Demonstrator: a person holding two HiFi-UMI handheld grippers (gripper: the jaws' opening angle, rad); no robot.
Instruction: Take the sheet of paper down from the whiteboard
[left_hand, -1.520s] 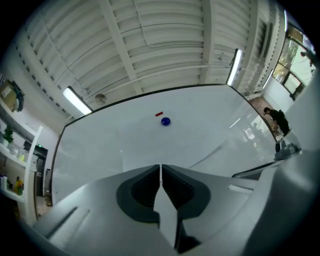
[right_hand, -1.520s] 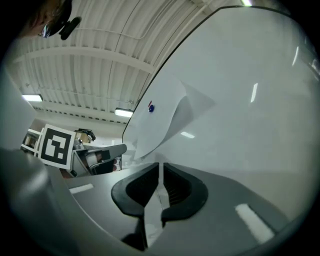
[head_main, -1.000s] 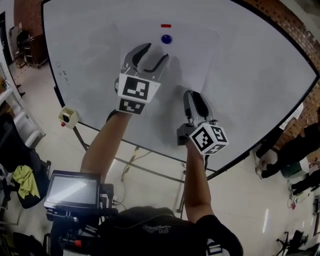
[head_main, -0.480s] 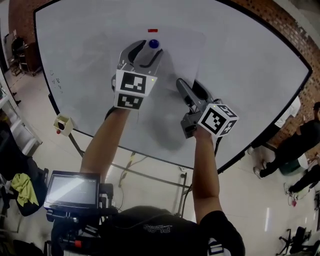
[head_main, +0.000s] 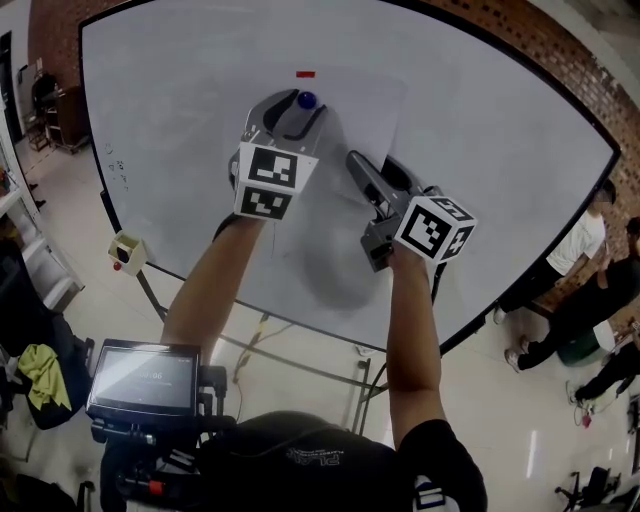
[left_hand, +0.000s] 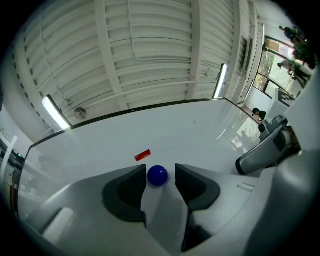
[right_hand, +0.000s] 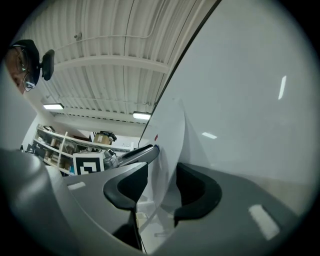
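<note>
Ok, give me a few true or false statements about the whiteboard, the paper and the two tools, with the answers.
1. A blue magnet sits between the jaws of the left tool. True; the jaws are closing around it.
2. The red strip is below that magnet. False; it is above it on the whiteboard.
3. An edge of the paper stands between the jaws of the right tool. True; those jaws are closing too.
4. The paper lies on the floor. False; it hangs on the whiteboard under the magnet.
</note>
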